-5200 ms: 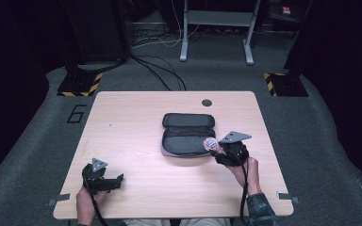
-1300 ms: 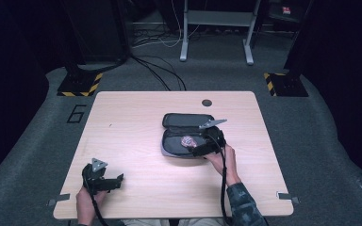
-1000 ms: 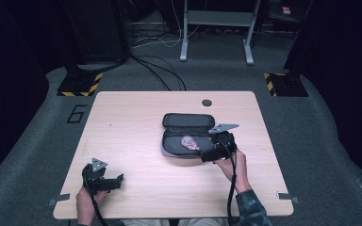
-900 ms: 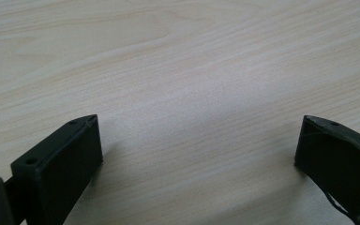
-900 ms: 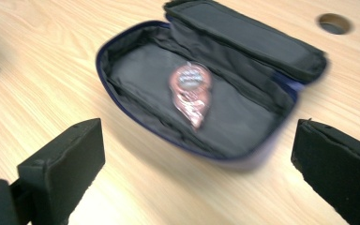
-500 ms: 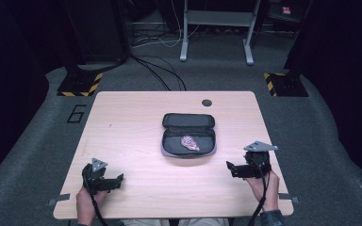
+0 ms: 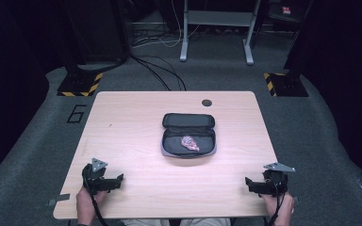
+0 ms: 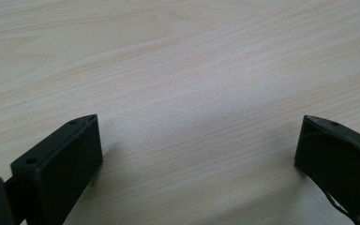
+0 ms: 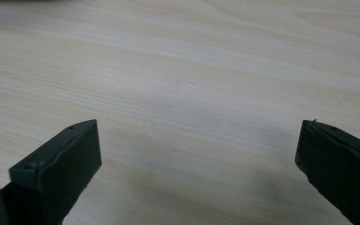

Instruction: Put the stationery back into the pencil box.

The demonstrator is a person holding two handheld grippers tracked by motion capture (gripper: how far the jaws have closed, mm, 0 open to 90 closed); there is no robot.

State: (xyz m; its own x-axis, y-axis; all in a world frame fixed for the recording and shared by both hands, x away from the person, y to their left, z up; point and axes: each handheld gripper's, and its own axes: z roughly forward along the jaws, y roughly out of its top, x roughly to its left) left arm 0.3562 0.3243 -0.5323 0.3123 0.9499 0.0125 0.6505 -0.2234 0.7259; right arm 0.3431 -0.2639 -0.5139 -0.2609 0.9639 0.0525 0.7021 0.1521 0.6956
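You are working in a dark room with grey carpet, cables trailing off at twelve o'clock, and the pale wooden table (image 7: pixel 136 141) taking up the middle of the high view. Its broad bare top leaves you plenty of room to rest both tools near your edge, well apart from the work. The black zip case (image 7: pixel 189 134) lies open just past the table's centre, its lid folded back toward twelve o'clock so the lower half faces up like a tray; that makes it easy to drop something in from above. The small pink and patterned object (image 7: pixel 190 142) sits inside that lower half, a little toward its three o'clock side, so the packing step looks done and the case is probably ready to be closed. A small dark round hole (image 7: pixel 207 102) in the tabletop lies beyond the case at about one o'clock from it. Your left gripper (image 7: pixel 119 179) rests at seven o'clock, near the table edge, jaws spread wide over bare wood and holding nothing. Your right gripper (image 7: pixel 248 183) rests at five o'clock, likewise spread wide and empty, pointing inward. Both sit well apart from the case, so closing the lid would mean reaching forward first.
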